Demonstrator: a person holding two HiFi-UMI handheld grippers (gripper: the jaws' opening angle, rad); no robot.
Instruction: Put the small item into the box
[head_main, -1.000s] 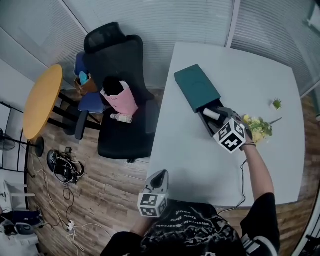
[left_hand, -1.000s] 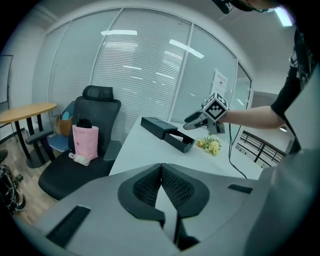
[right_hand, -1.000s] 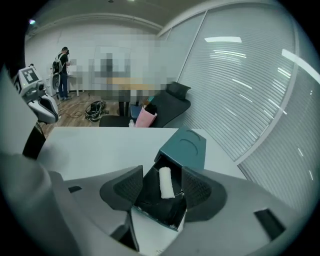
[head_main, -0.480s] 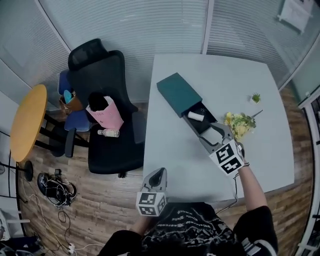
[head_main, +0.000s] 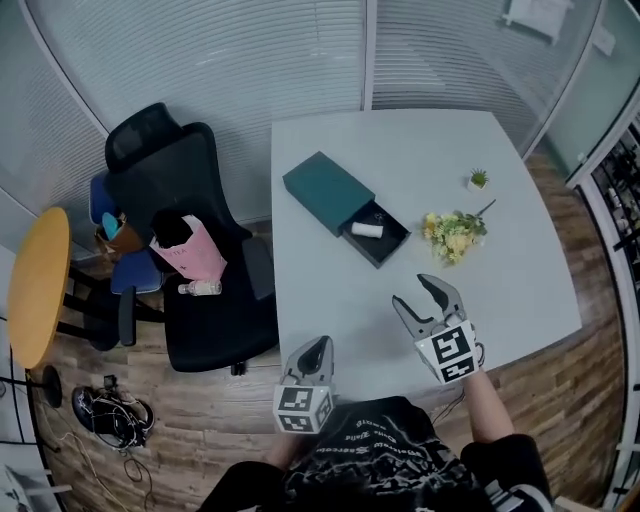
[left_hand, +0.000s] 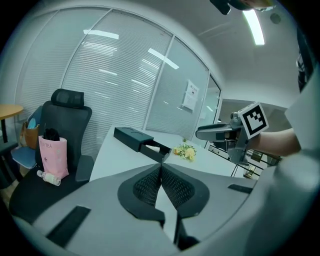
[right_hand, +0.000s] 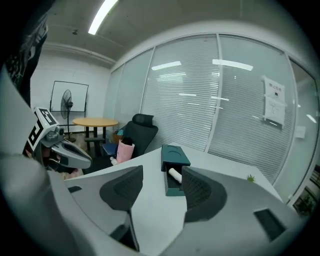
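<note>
A dark green box (head_main: 328, 190) lies on the white table (head_main: 520, 270) with its black drawer (head_main: 379, 240) pulled out toward me. A small white cylinder (head_main: 367, 230) rests inside the drawer. My right gripper (head_main: 414, 292) hovers over the table's near side, well back from the drawer, open and empty. In the right gripper view the box (right_hand: 175, 154) and the white cylinder (right_hand: 174, 173) show between the spread jaws. My left gripper (head_main: 318, 350) is by the table's front edge, shut, holding nothing. In its own view the jaws meet at the left gripper (left_hand: 161, 168).
A bunch of yellow flowers (head_main: 452, 233) lies right of the drawer, a tiny potted plant (head_main: 478, 180) behind it. Left of the table stands a black office chair (head_main: 215, 320) with a pink bag (head_main: 190, 254) and a bottle (head_main: 201, 288). A round yellow table (head_main: 35, 285) is farther left.
My right gripper has drawn back from the drawer toward me, open and empty. The white cylinder stays in the drawer. The head view has shifted.
</note>
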